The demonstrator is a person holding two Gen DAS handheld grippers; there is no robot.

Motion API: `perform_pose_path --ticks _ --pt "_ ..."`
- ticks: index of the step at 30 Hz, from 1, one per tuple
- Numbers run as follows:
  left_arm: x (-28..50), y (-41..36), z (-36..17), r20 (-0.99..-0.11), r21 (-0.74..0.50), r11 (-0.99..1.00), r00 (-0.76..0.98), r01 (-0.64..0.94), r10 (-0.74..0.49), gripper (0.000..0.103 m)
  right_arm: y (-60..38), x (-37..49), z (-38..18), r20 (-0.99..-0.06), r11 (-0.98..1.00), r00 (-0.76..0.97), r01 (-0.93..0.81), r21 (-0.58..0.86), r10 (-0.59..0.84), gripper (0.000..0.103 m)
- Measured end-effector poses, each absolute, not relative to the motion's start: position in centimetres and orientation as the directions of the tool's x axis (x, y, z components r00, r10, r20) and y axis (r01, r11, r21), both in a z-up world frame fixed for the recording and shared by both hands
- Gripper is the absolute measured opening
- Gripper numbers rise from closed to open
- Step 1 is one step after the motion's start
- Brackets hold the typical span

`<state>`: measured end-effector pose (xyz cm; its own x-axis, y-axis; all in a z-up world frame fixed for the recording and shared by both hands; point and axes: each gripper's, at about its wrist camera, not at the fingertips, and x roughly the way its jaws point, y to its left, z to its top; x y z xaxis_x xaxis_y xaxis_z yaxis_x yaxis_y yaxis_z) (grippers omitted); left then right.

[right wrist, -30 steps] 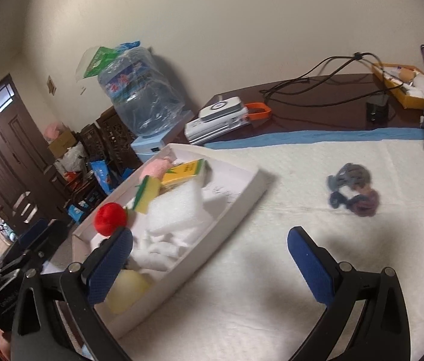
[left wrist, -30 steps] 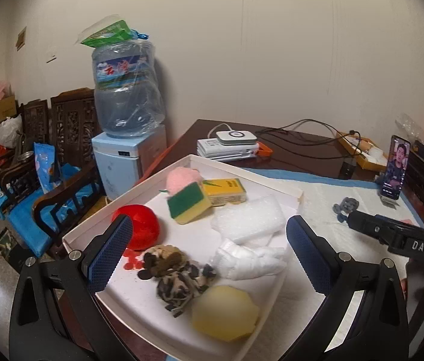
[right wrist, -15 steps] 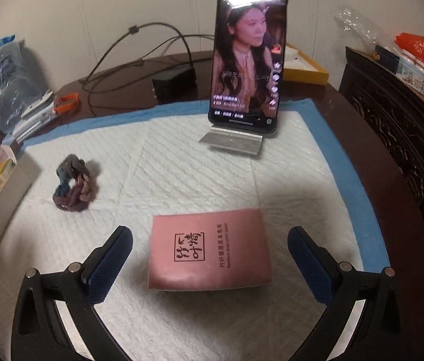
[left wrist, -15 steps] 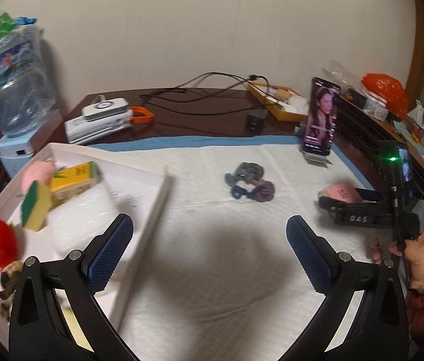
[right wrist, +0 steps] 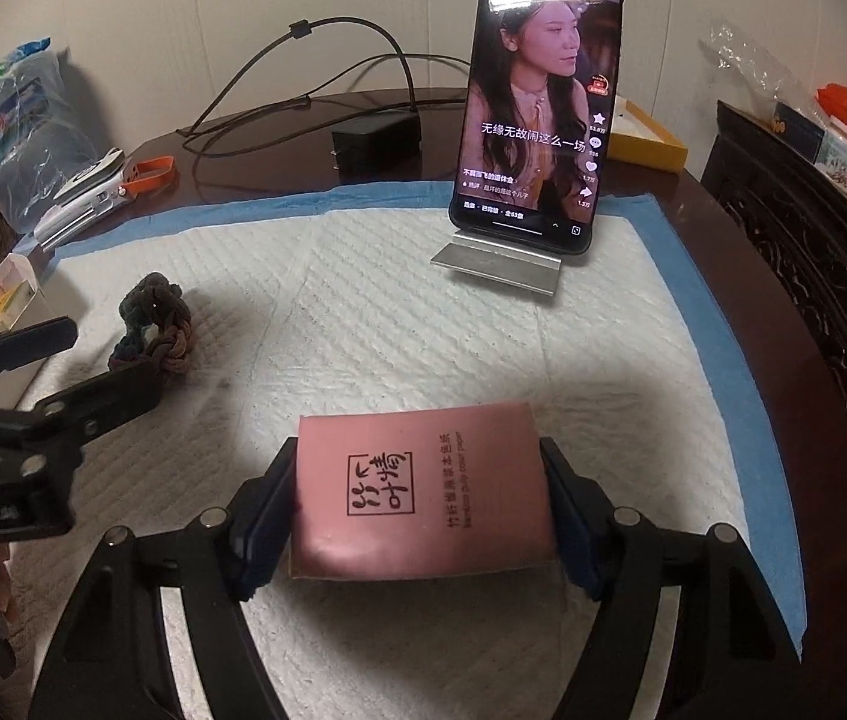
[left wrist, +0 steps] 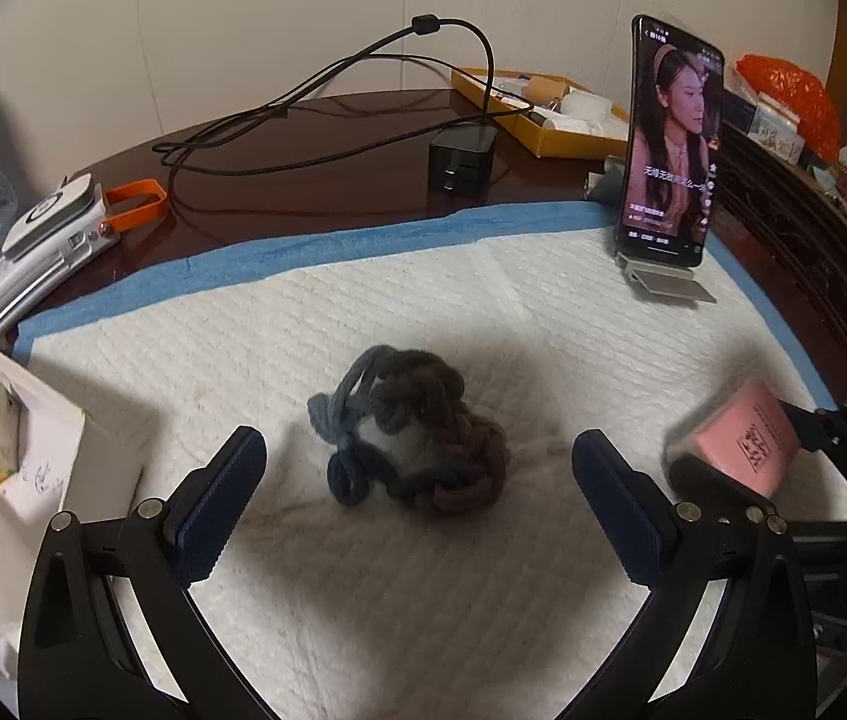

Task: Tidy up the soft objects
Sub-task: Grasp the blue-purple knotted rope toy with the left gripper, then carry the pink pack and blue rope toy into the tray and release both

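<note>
White padding underlies the pickup step: right gripper [right wrist: 420,501] clamps the tissue pack [right wrist: 420,495], left gripper [left wrist: 417,486], jaws apart, must close on the knitted scrunchie [left wrist: 414,429].

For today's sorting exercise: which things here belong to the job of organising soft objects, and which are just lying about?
Job: pink tissue pack in the right gripper; knotted rope toy before the open left gripper; white tray.

Lying about: phone, charger, yellow box.

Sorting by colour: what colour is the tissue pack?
Pink tissue pack, black print; clearest in the right wrist view.
</note>
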<state>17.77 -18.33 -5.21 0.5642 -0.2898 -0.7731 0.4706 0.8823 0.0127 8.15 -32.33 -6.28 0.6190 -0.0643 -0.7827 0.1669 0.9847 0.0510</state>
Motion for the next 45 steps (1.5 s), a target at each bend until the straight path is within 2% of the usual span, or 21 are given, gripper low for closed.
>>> perform_pose_path --ticks 4,5,6,7,8,9,10,14,24,30,36,40,45 --pt "19.0 -19.2 -6.2 -0.797 0.078 0.893 0.566 0.443 -0.211 0.102 -32.2 8.3 -6.3 -0.783 0.985 0.618 0.166 0.047 -0.067 0.075" --pt "19.2 -19.1 -6.5 -0.800 0.088 0.898 0.567 0.431 -0.195 0.098 -32.2 8.2 -6.3 -0.783 0.985 0.618 0.166 0.045 -0.068 0.075" --pt "19.1 -18.9 -6.5 -0.795 0.072 0.897 0.569 0.435 -0.212 0.084 -32.2 8.3 -6.3 -0.784 0.985 0.617 0.166 0.044 -0.069 0.075" --pt "19.0 -18.6 -6.5 -0.792 0.048 0.892 0.561 0.450 -0.240 0.063 -32.2 8.3 -6.3 -0.784 0.985 0.617 0.166 0.044 -0.069 0.075" --pt "18.8 -18.5 -6.4 -0.792 0.029 0.885 0.551 0.464 -0.263 0.053 -32.2 8.2 -6.3 -0.784 0.985 0.617 0.166 0.045 -0.068 0.075" --pt "18.6 -18.6 -6.2 -0.790 0.037 0.884 0.555 0.466 -0.260 0.032 -32.2 8.3 -6.3 -0.784 0.985 0.618 0.166 0.047 -0.067 0.075" --pt "18.2 -18.6 -6.1 -0.787 0.058 0.879 0.563 0.474 -0.252 0.028 -32.3 8.3 -6.3 -0.783 0.985 0.618 0.166 0.049 -0.065 0.075" --pt "16.1 -17.9 -5.5 -0.766 0.013 0.865 0.562 0.501 -0.313 0.026 -32.3 8.3 -6.3 -0.783 0.985 0.619 0.166 0.050 -0.064 0.075" --pt "5.6 -14.1 -0.1 -0.609 -0.053 0.814 0.627 0.579 -0.486 0.025 -32.5 8.2 -6.2 -0.781 0.984 0.621 0.170 0.057 -0.062 0.074" --pt "1.9 -10.7 0.9 -0.547 -0.019 0.845 0.701 0.535 -0.457 0.026 -32.6 8.1 -6.1 -0.777 0.981 0.626 0.185 0.065 -0.066 0.074" --pt "2.0 -6.6 2.6 -0.501 -0.059 0.886 0.754 0.460 -0.425 0.026 -32.4 7.1 -5.5 -0.757 0.977 0.645 0.208 0.046 -0.102 0.074" --pt "1.6 -4.6 3.1 -0.474 -0.083 0.897 0.775 0.434 -0.419 0.026 -29.4 5.1 -4.3 -0.742 0.986 0.671 0.113 0.121 0.015 0.074" --pt "1.1 -2.6 3.5 -0.455 -0.100 0.907 0.792 0.409 -0.407 0.026 -23.9 2.7 -0.8 -0.664 0.985 0.735 -0.040 0.166 0.142 0.074"
